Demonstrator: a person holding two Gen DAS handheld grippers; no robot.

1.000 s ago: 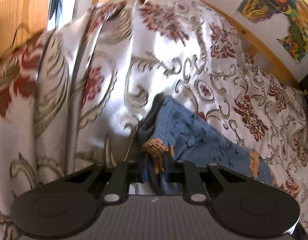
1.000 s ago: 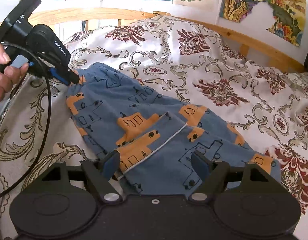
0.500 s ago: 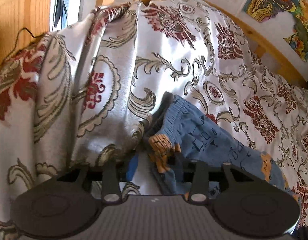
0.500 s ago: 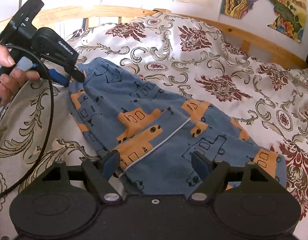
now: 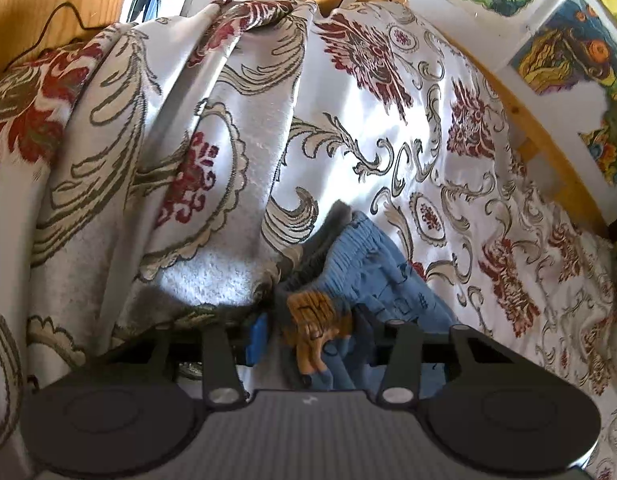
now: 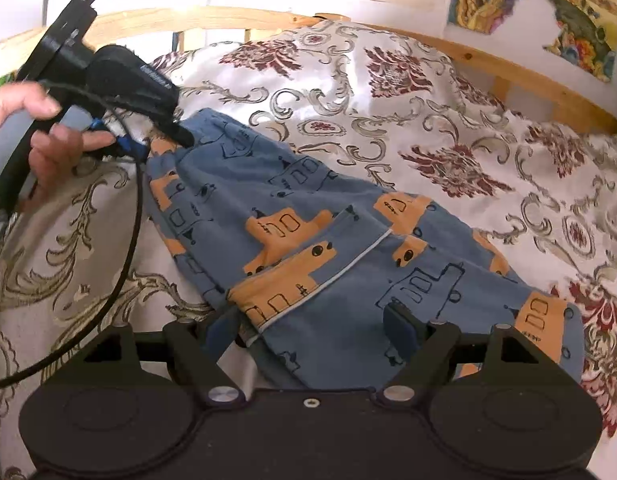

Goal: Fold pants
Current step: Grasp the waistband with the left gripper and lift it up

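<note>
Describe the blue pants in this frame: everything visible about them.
The pants are child-sized, of soft blue knit printed with orange blocky shapes and dark outline drawings, with a pale piped seam running across. They lie lengthwise on the patterned bedspread, already folded over. The gathered elastic waistband sits at the far end, where the left gripper straddles its bunched corner, jaws apart. The near edge lies between the open fingers of the right gripper, which look spread around it, not clamped.
</note>
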